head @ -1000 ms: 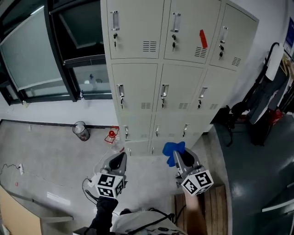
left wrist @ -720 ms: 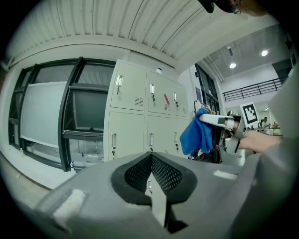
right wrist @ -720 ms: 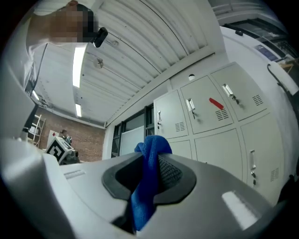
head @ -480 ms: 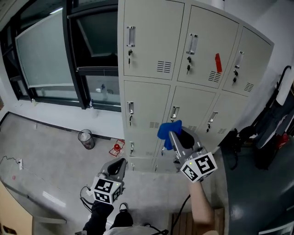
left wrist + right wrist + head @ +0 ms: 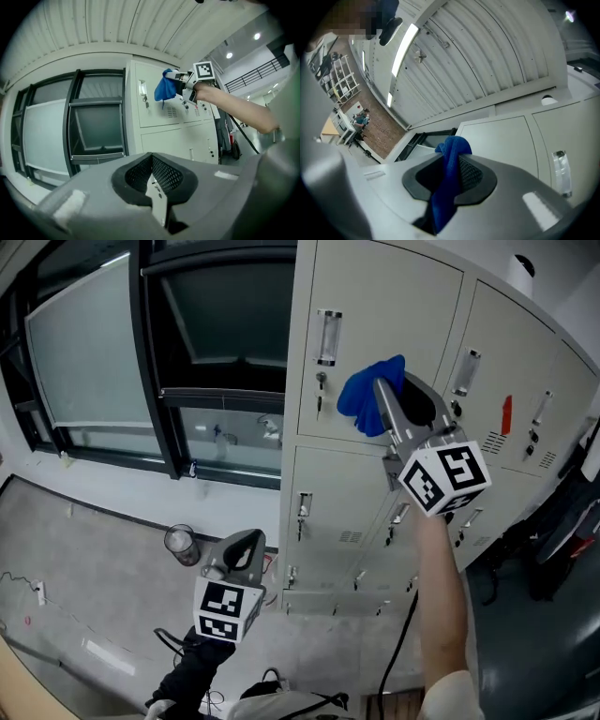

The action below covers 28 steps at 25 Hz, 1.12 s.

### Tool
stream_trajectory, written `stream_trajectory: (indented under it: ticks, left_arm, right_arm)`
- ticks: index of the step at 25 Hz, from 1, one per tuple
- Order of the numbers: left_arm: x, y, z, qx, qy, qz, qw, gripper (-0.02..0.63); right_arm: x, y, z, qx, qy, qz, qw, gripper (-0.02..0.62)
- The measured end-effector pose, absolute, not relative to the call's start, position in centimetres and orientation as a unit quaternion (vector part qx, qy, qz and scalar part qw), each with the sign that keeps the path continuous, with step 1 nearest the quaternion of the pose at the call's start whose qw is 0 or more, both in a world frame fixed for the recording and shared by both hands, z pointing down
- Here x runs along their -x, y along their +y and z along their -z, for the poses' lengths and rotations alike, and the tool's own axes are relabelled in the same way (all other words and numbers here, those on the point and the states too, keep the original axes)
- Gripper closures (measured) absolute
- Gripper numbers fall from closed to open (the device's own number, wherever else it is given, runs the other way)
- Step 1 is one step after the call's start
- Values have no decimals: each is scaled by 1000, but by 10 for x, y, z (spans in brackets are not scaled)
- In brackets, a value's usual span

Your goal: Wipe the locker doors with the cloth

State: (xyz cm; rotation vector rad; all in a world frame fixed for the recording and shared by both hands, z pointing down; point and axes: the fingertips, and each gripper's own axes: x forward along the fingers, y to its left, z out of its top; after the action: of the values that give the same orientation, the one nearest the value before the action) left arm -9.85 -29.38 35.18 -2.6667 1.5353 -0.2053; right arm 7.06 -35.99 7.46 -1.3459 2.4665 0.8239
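A bank of beige metal lockers [image 5: 394,343] stands against the wall, each door with a handle, a key lock and vent slots. My right gripper [image 5: 386,395] is raised in front of the top left door [image 5: 506,136] and is shut on a blue cloth [image 5: 367,397], which bunches out past its tips [image 5: 449,178]. The cloth hangs close to that door's handle [image 5: 327,337]; whether it touches the door cannot be told. My left gripper [image 5: 244,549] is held low, away from the lockers, shut with nothing in it [image 5: 152,176]. From the left gripper view the blue cloth [image 5: 163,89] shows up high.
A dark-framed window [image 5: 159,352] is left of the lockers. A small waste bin [image 5: 181,545] stands on the grey floor below it. A red tag [image 5: 506,415] hangs on a door further right. Dark bags [image 5: 562,540] lie at the right edge.
The right gripper has risen with the cloth from the bottom row of lockers up to the top left door. The view has moved closer to the lockers. The left gripper has stayed low.
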Motion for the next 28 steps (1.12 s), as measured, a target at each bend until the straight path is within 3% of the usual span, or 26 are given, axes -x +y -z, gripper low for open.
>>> stream_trajectory:
  ticks: [14,23,28]
  left_arm:
    - [121,-361,-342,850,526,32,3,614]
    - [148,-369,-333,825,565,23,0,614]
    - [150,-370,-330,824,566,14,-2,614]
  right_arm:
    - [-5,-437,97,495,741,-446,80,531]
    - [20,-476,94,571,641,-510,-38,531]
    - [-27,-470,98,587,667,-458,-14,531]
